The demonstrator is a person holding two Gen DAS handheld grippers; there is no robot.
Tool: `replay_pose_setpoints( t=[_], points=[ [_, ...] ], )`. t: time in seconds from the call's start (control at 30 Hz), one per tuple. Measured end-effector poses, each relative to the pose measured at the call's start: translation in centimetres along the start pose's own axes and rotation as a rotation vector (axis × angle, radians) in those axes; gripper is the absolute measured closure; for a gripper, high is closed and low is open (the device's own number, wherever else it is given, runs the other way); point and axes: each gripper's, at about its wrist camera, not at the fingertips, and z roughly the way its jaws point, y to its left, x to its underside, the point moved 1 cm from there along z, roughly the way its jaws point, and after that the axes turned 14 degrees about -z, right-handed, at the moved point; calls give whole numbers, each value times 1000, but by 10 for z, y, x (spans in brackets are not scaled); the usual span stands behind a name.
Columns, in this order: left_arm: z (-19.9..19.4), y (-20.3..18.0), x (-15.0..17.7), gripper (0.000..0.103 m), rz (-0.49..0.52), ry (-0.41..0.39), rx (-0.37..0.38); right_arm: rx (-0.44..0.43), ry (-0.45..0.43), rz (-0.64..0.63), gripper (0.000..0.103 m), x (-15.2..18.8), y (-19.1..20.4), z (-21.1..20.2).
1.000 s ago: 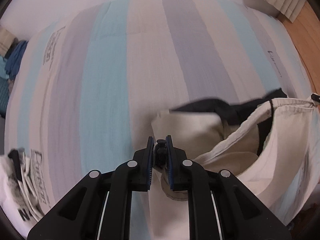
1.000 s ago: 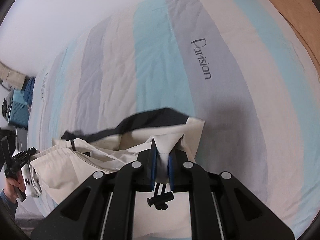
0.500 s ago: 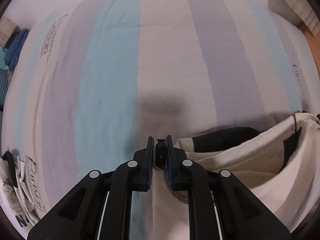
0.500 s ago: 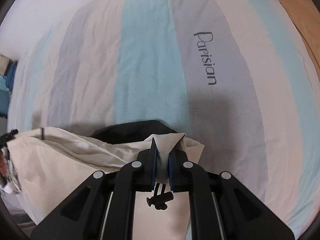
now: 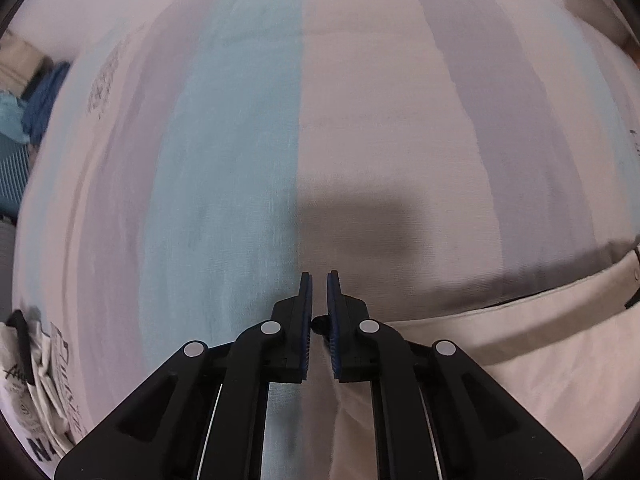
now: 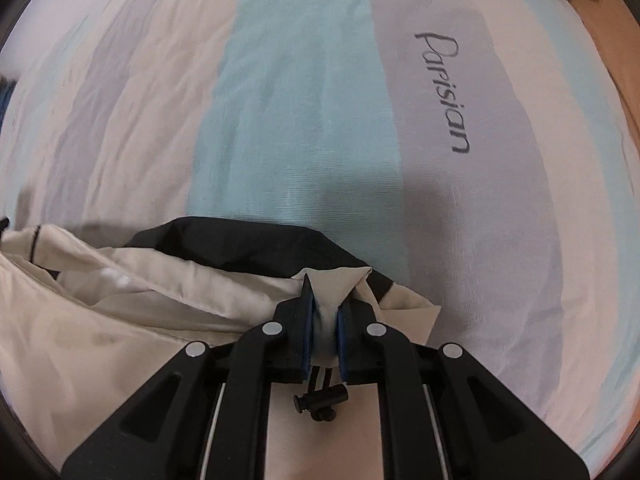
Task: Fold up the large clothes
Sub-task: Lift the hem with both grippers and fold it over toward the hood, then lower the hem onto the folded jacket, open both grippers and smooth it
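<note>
A cream garment with black panels (image 6: 120, 320) hangs stretched between my two grippers above the striped bed. My right gripper (image 6: 325, 304) is shut on a bunched corner of its cream cloth, with a black cord toggle (image 6: 320, 398) dangling under the jaws. My left gripper (image 5: 318, 300) is shut on the other end of the garment (image 5: 520, 344), with a black toggle pinched between the blue pads; the cloth runs off to the right and below the fingers.
The bed cover (image 5: 240, 140) has blue, grey and cream stripes, with the word "Parisian" (image 6: 444, 92) printed on it. A white printed garment (image 5: 32, 392) lies at the left edge. Blue clothes (image 5: 36, 104) are piled beyond the bed's left side. Wooden floor (image 6: 608, 40) lies to the right.
Both grippers have moved forward over the bed and apart, pulling the garment taut between them. The black panel is hidden in the left wrist view now.
</note>
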Motion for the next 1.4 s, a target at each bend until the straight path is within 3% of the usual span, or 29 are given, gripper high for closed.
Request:
replay_pose_setpoints(
  t=[0.03, 0.07, 0.1, 0.13, 0.17, 0.27, 0.37, 0.5, 0.6, 0.77, 0.87, 1.0, 1.1, 1.4],
  points=[
    [-8, -1, 2, 87, 0, -28, 3, 2, -11, 10, 93, 0, 0, -4],
    [-17, -2, 4, 72, -2, -59, -1, -1, -19, 25, 90, 1, -1, -8],
    [-26, -2, 7, 38, -7, -88, -5, -5, -27, 34, 86, 2, -2, -12],
    [-37, -1, 10, 16, -12, -131, 0, -18, -53, 42, 73, 3, -3, -21],
    [-52, -1, 13, 13, -17, -196, 8, -42, -88, 40, 56, 5, -4, -30],
    [-74, -6, 19, 13, -10, -242, 31, -105, -166, 47, 31, 9, -5, -50],
    [-91, -15, 25, 13, -32, -234, 66, -166, -217, 89, 23, 9, -8, -65],
    [-113, -32, 36, 12, -22, -224, 128, -243, -313, 200, 21, 10, -29, -93],
    [-131, -46, 46, 12, -1, -235, 171, -218, -378, 222, 21, 14, -33, -119],
    [-146, -87, 77, 8, 16, -232, 195, -174, -426, 174, 16, 26, 19, -144],
    [-139, -106, 93, 8, 47, -238, 167, -180, -401, 123, 11, 36, 70, -138],
    [-113, -130, 104, 11, 65, -184, 136, -139, -338, 28, 11, 46, 127, -108],
    [-80, -139, 109, 18, 66, -94, 120, -126, -211, 9, 11, 48, 148, -69],
    [-19, -144, 118, 5, 93, 11, 96, -83, -65, -37, 8, 54, 161, -16]
  ],
)
